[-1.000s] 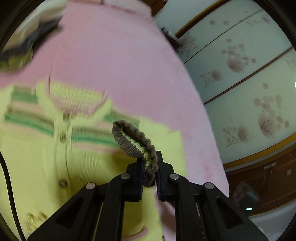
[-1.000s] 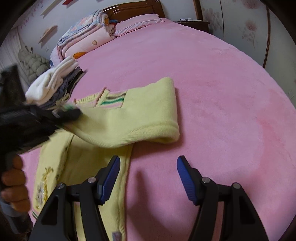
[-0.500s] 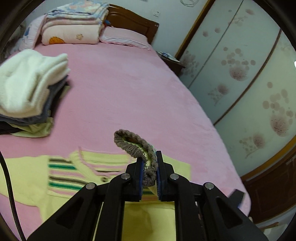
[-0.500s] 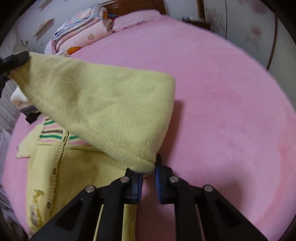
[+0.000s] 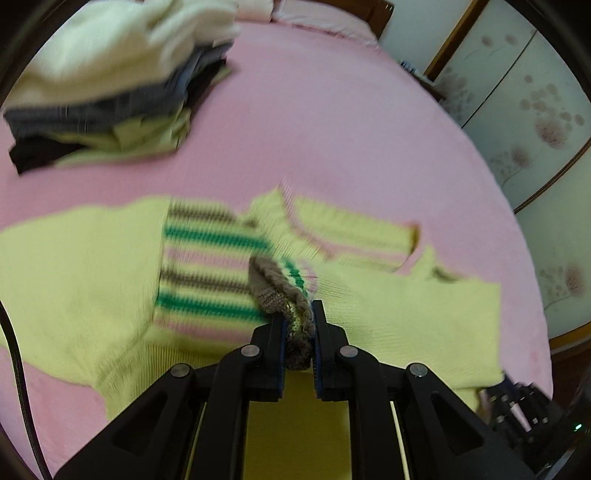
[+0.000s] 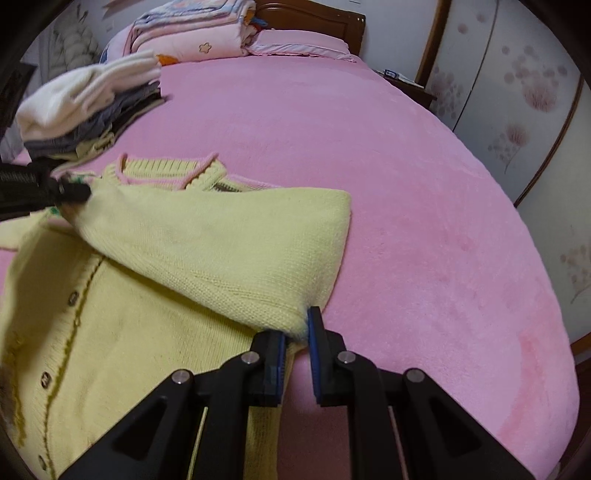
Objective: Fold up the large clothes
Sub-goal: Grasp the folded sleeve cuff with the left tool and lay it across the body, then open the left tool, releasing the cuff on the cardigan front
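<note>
A pale yellow knit cardigan (image 6: 110, 332) with green, brown and pink chest stripes (image 5: 207, 266) lies on the pink bed. My left gripper (image 5: 298, 332) is shut on the sleeve's brown-edged cuff (image 5: 284, 295) over the chest. It shows at the left edge of the right wrist view (image 6: 70, 192). The sleeve (image 6: 221, 240) stretches from there to my right gripper (image 6: 295, 332), which is shut on the sleeve's folded lower corner at the cardigan's right side.
A stack of folded clothes (image 5: 110, 85) with a white piece on top sits behind the cardigan on the left. It also shows in the right wrist view (image 6: 85, 103). Folded quilts (image 6: 192, 33) and a wooden headboard (image 6: 317, 18) are at the far end. Wardrobe doors (image 6: 524, 92) stand right.
The right gripper closed on the sleeve's folded corner. The left gripper carried the cuff up, then brought it down over the striped chest, so the sleeve now lies lower across the cardigan.
</note>
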{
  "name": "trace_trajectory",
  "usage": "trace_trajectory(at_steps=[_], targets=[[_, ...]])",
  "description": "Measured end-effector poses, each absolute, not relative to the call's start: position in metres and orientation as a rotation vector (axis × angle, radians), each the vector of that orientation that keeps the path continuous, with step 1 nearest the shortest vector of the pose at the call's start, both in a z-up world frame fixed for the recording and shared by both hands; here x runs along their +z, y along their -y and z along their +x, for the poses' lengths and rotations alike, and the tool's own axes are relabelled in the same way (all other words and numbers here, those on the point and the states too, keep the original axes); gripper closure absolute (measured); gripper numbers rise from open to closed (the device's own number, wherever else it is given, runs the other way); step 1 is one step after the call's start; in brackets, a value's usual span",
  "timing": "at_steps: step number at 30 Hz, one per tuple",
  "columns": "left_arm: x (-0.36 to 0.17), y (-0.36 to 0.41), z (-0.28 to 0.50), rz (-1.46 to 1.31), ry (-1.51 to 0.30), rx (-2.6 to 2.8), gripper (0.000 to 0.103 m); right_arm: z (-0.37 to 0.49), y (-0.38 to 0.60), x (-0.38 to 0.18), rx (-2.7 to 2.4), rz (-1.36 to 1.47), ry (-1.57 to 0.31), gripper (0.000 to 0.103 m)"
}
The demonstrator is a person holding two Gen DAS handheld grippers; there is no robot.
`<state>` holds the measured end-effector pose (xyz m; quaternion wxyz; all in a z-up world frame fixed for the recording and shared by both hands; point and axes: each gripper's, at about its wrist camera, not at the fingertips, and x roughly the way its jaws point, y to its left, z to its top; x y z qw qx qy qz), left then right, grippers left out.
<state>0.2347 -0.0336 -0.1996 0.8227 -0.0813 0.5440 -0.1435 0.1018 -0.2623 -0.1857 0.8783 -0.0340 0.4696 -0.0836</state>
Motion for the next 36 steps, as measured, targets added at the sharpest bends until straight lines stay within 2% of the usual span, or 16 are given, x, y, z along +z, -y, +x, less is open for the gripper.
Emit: trace_trajectory(at_steps=[9,12,15,17,18,21,27,29,30,32,33,36], targets=[[-0.206,0.023,0.222,-0.177,-1.155,-0.312,0.086,0.106,0.255,-0.186,-0.194,-0.096,-1.004,0.092],[-0.205,0.017,0.225,-0.16,-1.161,-0.314,0.078,0.107,0.252,-0.186,-0.197,-0.087,-1.008,0.091],[-0.197,0.019,0.226,-0.182,-1.171,-0.326,0.054,0.105,0.256,-0.182,-0.195,-0.046,-1.015,0.084],[-0.182,0.016,0.221,-0.173,-1.131,-0.274,0.026,0.101,0.261,-0.176,-0.189,0.003,-1.016,0.077],[-0.177,0.016,0.218,-0.167,-1.11,-0.26,0.024,0.097,0.266,-0.171,-0.176,0.039,-1.011,0.071],[-0.155,0.016,0.209,-0.164,-1.046,-0.276,0.024,0.087,0.272,-0.157,-0.162,0.097,-0.982,0.061],[-0.133,0.032,0.194,-0.123,-0.949,-0.297,0.026,0.079,0.278,-0.127,-0.127,0.162,-0.885,0.061],[-0.137,0.046,0.196,-0.1,-0.962,-0.311,0.043,0.088,0.273,-0.124,-0.122,0.157,-0.877,0.062],[-0.143,0.054,0.199,-0.099,-0.985,-0.323,0.047,0.094,0.27,-0.124,-0.113,0.156,-0.875,0.063],[-0.154,0.061,0.202,-0.104,-1.025,-0.334,0.063,0.106,0.261,-0.127,-0.092,0.144,-0.88,0.072],[-0.16,0.063,0.204,-0.101,-1.043,-0.328,0.064,0.112,0.256,-0.131,-0.081,0.131,-0.895,0.08],[-0.183,0.065,0.211,-0.08,-1.098,-0.276,0.066,0.122,0.246,-0.147,-0.08,0.096,-0.943,0.085]])
